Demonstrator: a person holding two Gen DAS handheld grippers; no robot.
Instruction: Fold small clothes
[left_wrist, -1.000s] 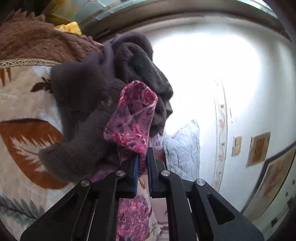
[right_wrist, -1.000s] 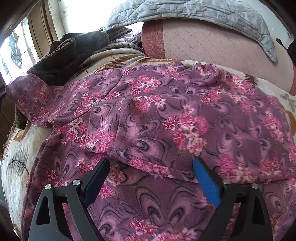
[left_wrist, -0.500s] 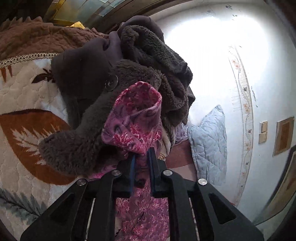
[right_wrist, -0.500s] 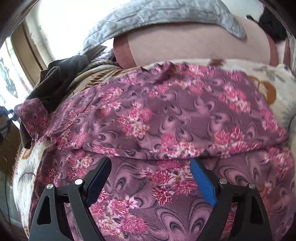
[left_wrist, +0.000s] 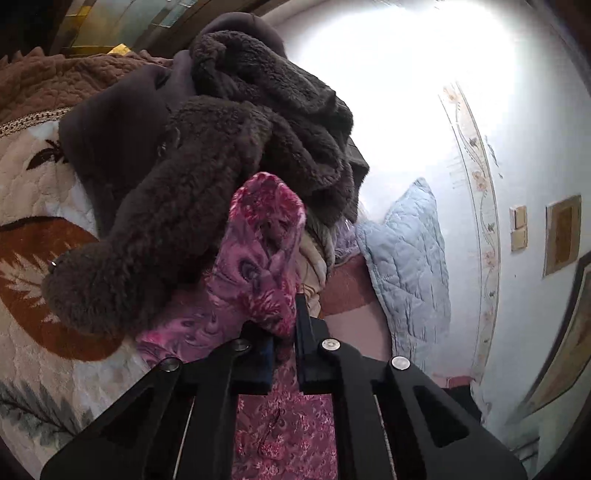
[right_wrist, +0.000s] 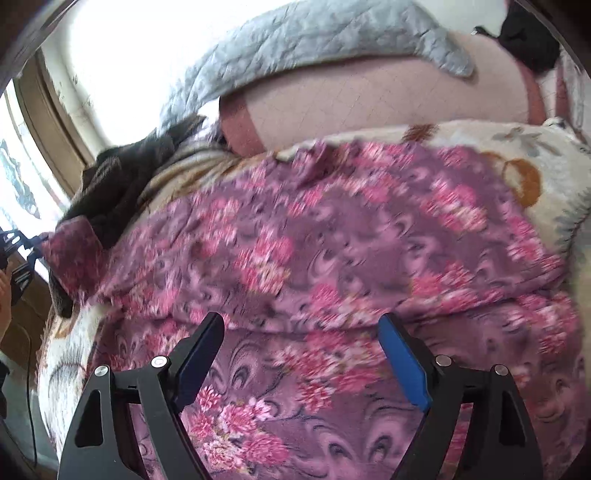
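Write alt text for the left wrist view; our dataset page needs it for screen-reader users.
The left gripper is shut on the cuff of a pink floral garment, lifted in front of a heap of dark brown fleece clothing on a leaf-patterned quilt. A pale blue pillow lies beyond.

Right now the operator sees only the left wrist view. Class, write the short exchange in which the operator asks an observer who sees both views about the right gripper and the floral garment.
Operator: My left gripper has just closed on the sleeve. Is the right gripper holding anything?
Observer: No. The right gripper is open, aimed down at the garment, with nothing pinched.
Operator: How does the garment lie?
Observer: Its body is spread over the bedspread, with a folded edge just ahead of that gripper.
Operator: And the sleeve from that side?
Observer: It stretches out from the body toward the left, beside the fleece.
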